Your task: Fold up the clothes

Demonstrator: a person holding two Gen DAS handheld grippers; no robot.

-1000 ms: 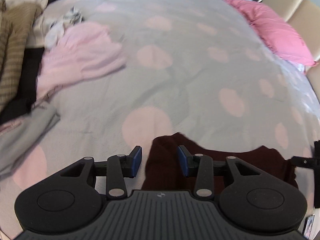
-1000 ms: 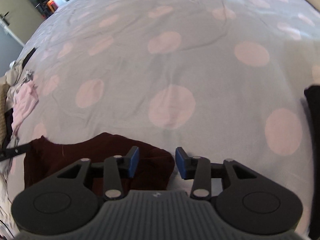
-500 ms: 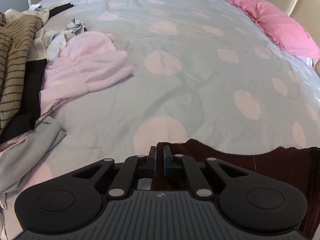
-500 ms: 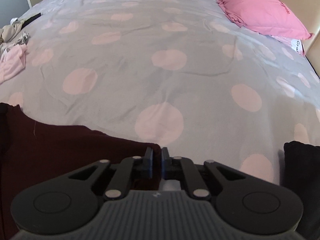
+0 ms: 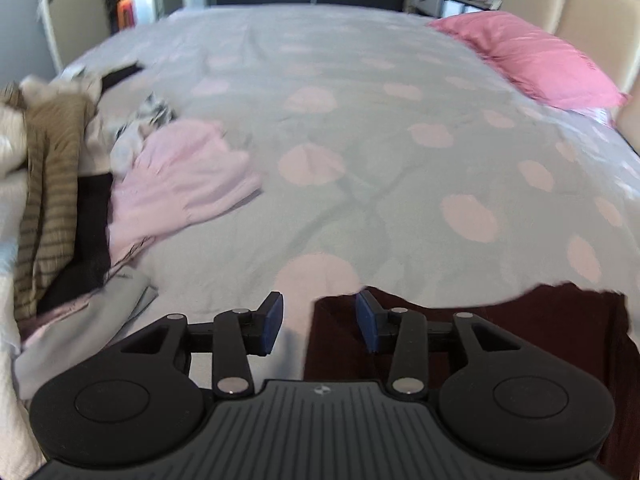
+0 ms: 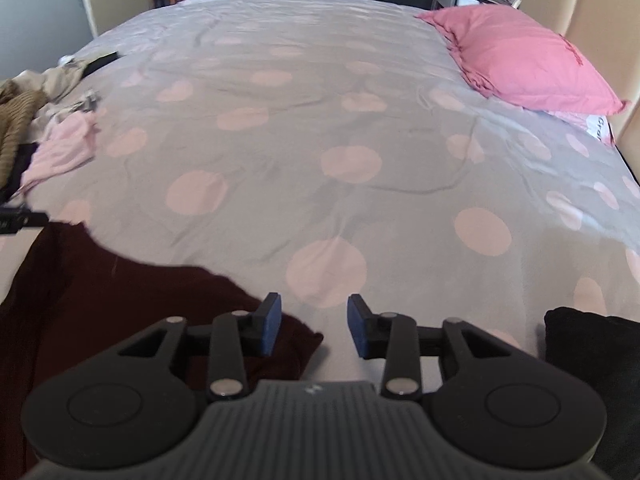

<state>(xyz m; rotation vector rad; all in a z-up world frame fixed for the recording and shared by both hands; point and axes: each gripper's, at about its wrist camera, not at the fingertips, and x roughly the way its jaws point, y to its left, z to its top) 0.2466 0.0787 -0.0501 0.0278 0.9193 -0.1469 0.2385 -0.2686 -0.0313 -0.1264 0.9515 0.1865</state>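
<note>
A dark maroon garment point(image 5: 500, 328) lies flat on the near edge of the bed; it also shows in the right wrist view point(image 6: 120, 300). My left gripper point(image 5: 319, 322) is open and empty, just above the garment's left corner. My right gripper point(image 6: 313, 326) is open and empty, just above the garment's right corner, which lies between and under the fingers. A pink garment point(image 5: 184, 180) lies crumpled at the left, also seen in the right wrist view point(image 6: 64, 148).
A grey duvet with pink dots point(image 5: 360, 140) covers the bed. A pile of clothes with a brown striped piece point(image 5: 52, 184) lies along the left edge. A pink pillow point(image 6: 520, 56) sits at the far right. A black fabric item point(image 6: 592, 360) is at the near right.
Half a second ago both grippers were shut on the maroon garment's corners. Now both have opened and let it go, and the cameras have tilted up and back.
</note>
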